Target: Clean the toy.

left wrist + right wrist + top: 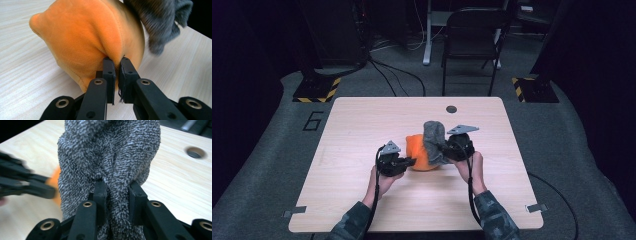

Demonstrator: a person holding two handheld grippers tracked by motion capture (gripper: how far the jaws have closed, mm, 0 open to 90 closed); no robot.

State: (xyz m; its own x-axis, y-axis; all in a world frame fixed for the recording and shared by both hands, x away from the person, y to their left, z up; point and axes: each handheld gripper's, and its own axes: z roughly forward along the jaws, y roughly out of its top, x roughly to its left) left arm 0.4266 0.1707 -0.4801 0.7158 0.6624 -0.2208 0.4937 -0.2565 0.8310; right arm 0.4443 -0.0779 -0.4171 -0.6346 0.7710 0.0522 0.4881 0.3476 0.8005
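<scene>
My left gripper (116,65) nearly closed, pinching a fold of the orange plush cloth (85,37) on the table (362,125) centre, my right gripper (117,191) clamped on the grey terry towel (110,150) (lifted upright), towel touching the plush.

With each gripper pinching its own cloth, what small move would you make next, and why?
Probably lift the right gripper a little higher, drawing the grey cloth up off the orange cloth. The grey one drapes against the orange one, which the left gripper pins by a fold near the table.
</scene>
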